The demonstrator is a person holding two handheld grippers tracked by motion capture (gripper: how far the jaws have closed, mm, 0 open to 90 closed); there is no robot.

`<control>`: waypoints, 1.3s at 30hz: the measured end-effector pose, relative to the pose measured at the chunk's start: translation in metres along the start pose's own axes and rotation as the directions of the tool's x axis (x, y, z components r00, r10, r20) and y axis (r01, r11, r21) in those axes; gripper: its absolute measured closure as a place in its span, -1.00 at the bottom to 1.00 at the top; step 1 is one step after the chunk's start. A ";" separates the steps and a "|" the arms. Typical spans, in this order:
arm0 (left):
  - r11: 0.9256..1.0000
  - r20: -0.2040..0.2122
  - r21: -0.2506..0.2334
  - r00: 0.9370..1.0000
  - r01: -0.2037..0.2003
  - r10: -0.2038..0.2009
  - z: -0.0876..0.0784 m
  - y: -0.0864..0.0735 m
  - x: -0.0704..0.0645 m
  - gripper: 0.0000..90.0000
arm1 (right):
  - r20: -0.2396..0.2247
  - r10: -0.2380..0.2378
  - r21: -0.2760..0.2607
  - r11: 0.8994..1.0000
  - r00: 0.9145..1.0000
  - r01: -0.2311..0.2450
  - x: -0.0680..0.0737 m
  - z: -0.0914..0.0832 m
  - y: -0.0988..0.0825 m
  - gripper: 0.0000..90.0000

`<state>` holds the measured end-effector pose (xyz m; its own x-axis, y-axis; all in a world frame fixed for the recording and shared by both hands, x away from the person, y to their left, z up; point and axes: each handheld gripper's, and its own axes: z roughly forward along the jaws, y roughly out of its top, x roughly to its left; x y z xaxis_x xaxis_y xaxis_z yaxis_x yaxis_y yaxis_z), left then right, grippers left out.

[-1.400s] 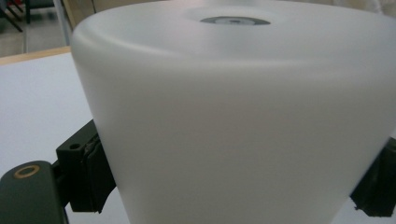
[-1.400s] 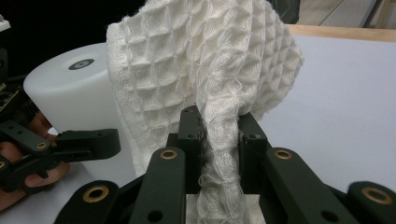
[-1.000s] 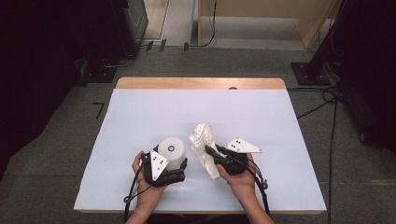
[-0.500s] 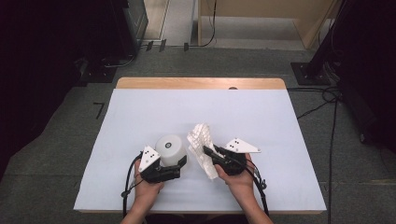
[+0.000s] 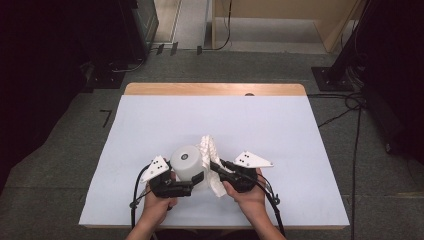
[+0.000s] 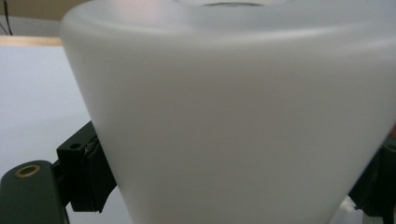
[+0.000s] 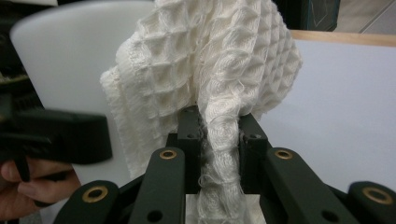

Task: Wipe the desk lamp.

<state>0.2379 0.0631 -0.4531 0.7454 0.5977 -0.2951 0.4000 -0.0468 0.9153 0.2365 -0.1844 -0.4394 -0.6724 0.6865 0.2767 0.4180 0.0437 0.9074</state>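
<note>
A frosted white cup point(image 5: 186, 161), wider at the top, stands near the table's front edge. My left gripper point(image 5: 194, 179) is shut on it, its pads point(image 6: 88, 172) pressing on both sides of the cup point(image 6: 233, 116). Just right of the cup hangs a white waffle-weave cloth point(image 5: 210, 156), bunched and touching it. My right gripper point(image 5: 218, 168) is shut on the cloth: its jaws point(image 7: 219, 135) pinch a fold of the cloth point(image 7: 210, 60). In the right gripper view the cup point(image 7: 70, 60) stands behind the cloth at the left.
The table has a pale blue cover point(image 5: 280, 130) with a wooden edge point(image 5: 215, 89) at the far side. Dark equipment and cables point(image 5: 360, 100) lie on the floor around it. A hand point(image 7: 23, 186) holds the left gripper point(image 7: 56, 135).
The left gripper has shifted slightly left and lifted a little with the cup in its jaws. The right gripper and the cloth have stayed in place.
</note>
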 end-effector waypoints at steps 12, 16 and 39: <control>0.989 -0.006 0.146 1.000 -0.002 0.003 0.020 -0.011 -0.004 -0.81 | 0.013 -0.023 -0.030 0.999 1.000 0.023 -0.004 -0.007 0.006 0.69; 0.996 0.013 0.083 1.000 0.015 -0.017 0.008 -0.001 -0.001 -0.81 | 0.016 -0.001 0.019 1.000 1.000 0.000 -0.009 0.002 -0.005 0.70; 0.983 -0.200 0.060 0.962 -0.175 0.184 0.013 -0.010 -0.003 -0.81 | 0.091 0.021 -0.021 1.000 0.996 -0.019 -0.020 -0.012 0.005 0.69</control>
<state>0.2381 0.0515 -0.4646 0.6840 0.7269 -0.0611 0.2948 -0.1988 0.9346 0.2447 -0.2064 -0.4365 -0.6050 0.7507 0.2653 0.4175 0.0153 0.9086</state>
